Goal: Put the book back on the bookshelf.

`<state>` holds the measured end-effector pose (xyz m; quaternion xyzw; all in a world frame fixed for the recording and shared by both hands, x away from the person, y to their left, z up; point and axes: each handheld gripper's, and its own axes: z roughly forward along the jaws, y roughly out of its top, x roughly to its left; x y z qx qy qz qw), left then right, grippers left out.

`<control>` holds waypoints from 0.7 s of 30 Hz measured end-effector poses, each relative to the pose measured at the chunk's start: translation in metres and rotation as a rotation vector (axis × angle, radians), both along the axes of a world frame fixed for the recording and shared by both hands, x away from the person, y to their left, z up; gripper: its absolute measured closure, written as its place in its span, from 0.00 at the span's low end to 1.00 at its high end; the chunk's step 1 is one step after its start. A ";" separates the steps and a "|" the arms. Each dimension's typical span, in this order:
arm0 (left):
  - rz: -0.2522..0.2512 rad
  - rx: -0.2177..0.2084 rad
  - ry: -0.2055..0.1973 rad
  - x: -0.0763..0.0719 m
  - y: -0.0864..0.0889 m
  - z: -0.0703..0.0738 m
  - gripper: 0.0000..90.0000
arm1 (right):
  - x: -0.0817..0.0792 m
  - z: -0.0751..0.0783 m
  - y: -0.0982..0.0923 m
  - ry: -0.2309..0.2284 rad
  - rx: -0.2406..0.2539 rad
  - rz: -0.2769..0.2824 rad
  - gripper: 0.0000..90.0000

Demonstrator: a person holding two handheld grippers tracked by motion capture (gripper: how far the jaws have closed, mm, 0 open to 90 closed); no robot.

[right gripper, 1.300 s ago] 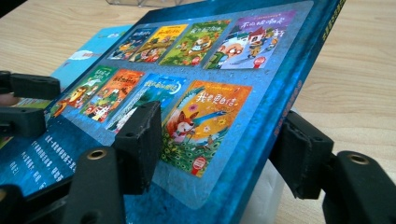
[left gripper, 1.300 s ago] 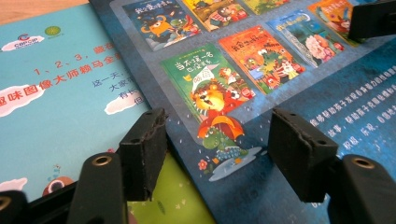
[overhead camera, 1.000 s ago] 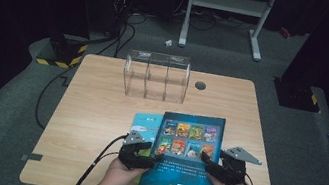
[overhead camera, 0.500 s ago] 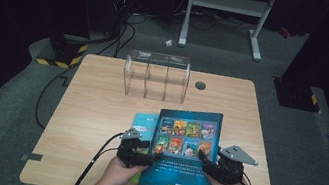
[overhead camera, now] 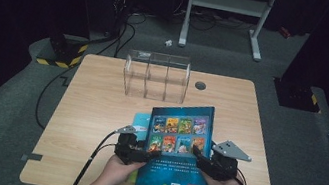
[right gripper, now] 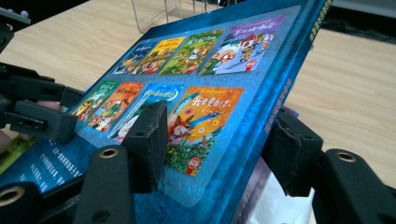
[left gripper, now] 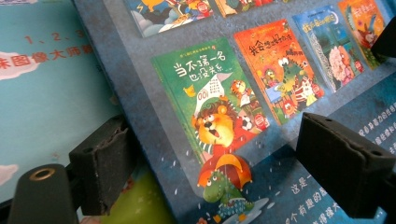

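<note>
- Blue picture book (overhead camera: 178, 150) at the near edge of the wooden table (overhead camera: 99, 107), back cover up, far end raised; it overlaps a teal book (overhead camera: 141, 119) lying flat under its left side.
- Right gripper (overhead camera: 201, 160) pinches the blue book's right edge; its jaws have just been closing, one pad (right gripper: 149, 140) on the cover, the other under the edge.
- Left gripper (overhead camera: 141, 155) at the book's left edge; jaws have just been opening and stand wide, pads (left gripper: 105, 163) clear of the cover.
- Clear acrylic book stand (overhead camera: 156, 75) upright at the table's far side, well apart.
</note>
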<state>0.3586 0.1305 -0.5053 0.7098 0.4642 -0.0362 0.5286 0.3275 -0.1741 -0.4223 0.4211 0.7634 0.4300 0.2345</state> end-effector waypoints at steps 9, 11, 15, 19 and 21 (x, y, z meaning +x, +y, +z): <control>0.096 0.069 -0.077 -0.005 0.029 0.024 0.27 | 0.014 0.015 0.024 -0.023 -0.004 0.037 0.51; 0.125 0.073 -0.087 -0.004 0.040 0.028 0.33 | 0.022 0.017 0.037 -0.022 0.001 0.045 0.51; 0.196 0.083 -0.125 -0.003 0.066 0.037 0.38 | 0.031 0.019 0.057 -0.025 0.014 0.055 0.51; 0.248 0.106 -0.178 -0.006 0.081 0.044 0.42 | 0.036 0.020 0.072 -0.042 0.016 0.070 0.51; 0.267 0.130 -0.204 -0.007 0.089 0.050 0.43 | 0.038 0.022 0.081 -0.046 0.020 0.080 0.52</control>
